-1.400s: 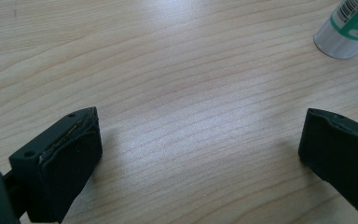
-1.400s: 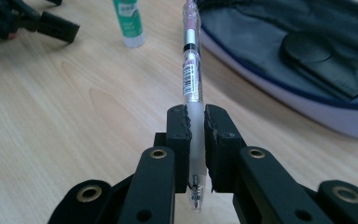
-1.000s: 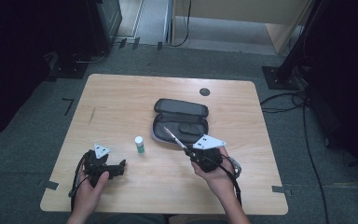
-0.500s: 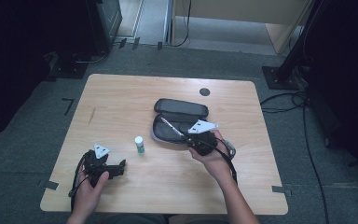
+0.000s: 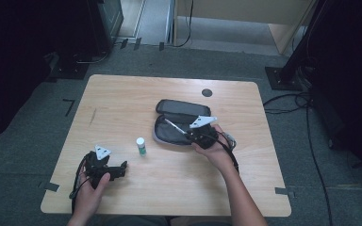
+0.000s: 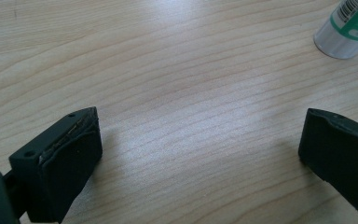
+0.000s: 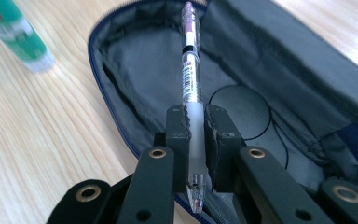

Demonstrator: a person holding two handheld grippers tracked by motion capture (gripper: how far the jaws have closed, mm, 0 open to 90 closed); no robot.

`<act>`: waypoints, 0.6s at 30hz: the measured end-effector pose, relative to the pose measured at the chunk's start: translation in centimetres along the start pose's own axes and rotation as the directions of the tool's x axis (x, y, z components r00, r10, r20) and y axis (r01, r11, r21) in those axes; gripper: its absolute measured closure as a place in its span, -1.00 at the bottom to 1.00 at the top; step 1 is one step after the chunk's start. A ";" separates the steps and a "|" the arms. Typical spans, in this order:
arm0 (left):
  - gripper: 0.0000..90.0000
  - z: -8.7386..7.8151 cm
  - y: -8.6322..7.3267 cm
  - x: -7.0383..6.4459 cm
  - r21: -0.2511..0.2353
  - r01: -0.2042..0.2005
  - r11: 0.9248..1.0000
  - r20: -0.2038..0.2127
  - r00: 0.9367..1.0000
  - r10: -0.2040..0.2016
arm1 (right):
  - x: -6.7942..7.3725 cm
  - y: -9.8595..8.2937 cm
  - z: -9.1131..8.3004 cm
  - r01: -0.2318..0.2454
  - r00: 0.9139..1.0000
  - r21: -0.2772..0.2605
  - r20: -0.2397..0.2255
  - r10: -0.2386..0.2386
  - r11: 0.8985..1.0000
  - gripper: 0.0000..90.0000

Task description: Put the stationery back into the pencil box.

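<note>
An open dark grey pencil case (image 5: 181, 113) (image 7: 270, 60) lies on the wooden table (image 5: 122, 99). My right gripper (image 5: 188, 133) (image 7: 196, 123) is shut on a clear pen (image 5: 173, 126) (image 7: 189, 70), held over the case's nearer half with the pen pointing into it. A white and green glue stick (image 5: 141, 146) (image 6: 352, 25) (image 7: 16, 35) stands left of the case. My left gripper (image 5: 120, 168) (image 6: 200, 149) rests open near the table's front left, jaws wide apart over bare wood, the glue stick ahead of it to the right.
A round black grommet (image 5: 207, 92) sits in the table's far side. Cables (image 5: 287, 101) lie on the carpet to the right, and dark equipment stands (image 5: 283, 75) surround the table.
My right gripper has carried the pen forward and left, from the table in front of the case to over the case's open half. The left gripper has stayed put.
</note>
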State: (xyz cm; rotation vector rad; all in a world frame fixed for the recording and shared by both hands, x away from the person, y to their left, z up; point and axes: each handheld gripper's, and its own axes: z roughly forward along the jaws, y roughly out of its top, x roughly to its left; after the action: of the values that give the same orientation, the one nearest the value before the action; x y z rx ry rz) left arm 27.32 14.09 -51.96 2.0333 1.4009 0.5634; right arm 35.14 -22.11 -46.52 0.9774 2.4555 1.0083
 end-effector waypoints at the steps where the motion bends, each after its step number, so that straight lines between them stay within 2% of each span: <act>1: -1.00 0.0 0.0 0.0 0.000 0.000 1.000 0.000 1.000 0.000 | 0.0 0.0 0.0 0.000 1.000 0.000 0.000 0.000 1.000 0.80; 4: -1.00 0.0 0.0 0.0 0.000 -0.001 1.000 0.000 1.000 0.001 | -0.3 -0.3 0.6 0.014 1.000 0.017 0.008 -0.014 1.000 0.80; 7: -1.00 0.0 0.0 0.0 0.000 0.000 1.000 0.000 1.000 0.000 | -0.8 -0.5 0.8 0.001 1.000 0.018 0.010 -0.001 1.000 0.80; 9: -1.00 0.0 0.0 0.0 0.000 0.000 1.000 0.000 1.000 0.000 | -1.2 -0.7 0.9 -0.024 1.000 0.028 0.012 0.024 0.999 0.80; 10: -1.00 0.0 0.0 0.0 0.000 0.000 1.000 0.001 1.000 0.000 | -1.7 -0.9 1.0 -0.040 0.999 0.023 0.020 0.040 0.999 0.68; 11: -1.00 0.0 0.0 0.0 0.000 0.000 1.000 0.000 1.000 0.000 | -1.7 -0.9 1.0 -0.040 0.999 0.023 0.020 0.040 0.999 0.68; 12: -1.00 0.0 0.0 0.0 0.000 0.000 1.000 0.000 1.000 0.000 | -1.9 -1.0 0.9 -0.059 0.998 0.021 0.018 0.058 0.998 0.59; 14: -1.00 0.0 0.0 0.0 0.000 0.000 1.000 0.001 1.000 0.000 | -2.0 -0.7 0.6 -0.090 0.996 -0.015 0.017 0.090 0.996 0.53; 18: -1.00 0.0 0.0 0.0 0.000 -0.001 1.000 0.000 1.000 0.001 | -1.6 0.2 0.6 -0.116 0.993 -0.046 0.003 0.116 0.992 0.53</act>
State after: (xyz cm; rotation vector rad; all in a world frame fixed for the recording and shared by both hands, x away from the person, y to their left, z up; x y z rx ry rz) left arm 27.33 14.09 -51.96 2.0341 1.4003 0.5629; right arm 36.66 -22.80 -46.76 1.1169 2.3836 1.0920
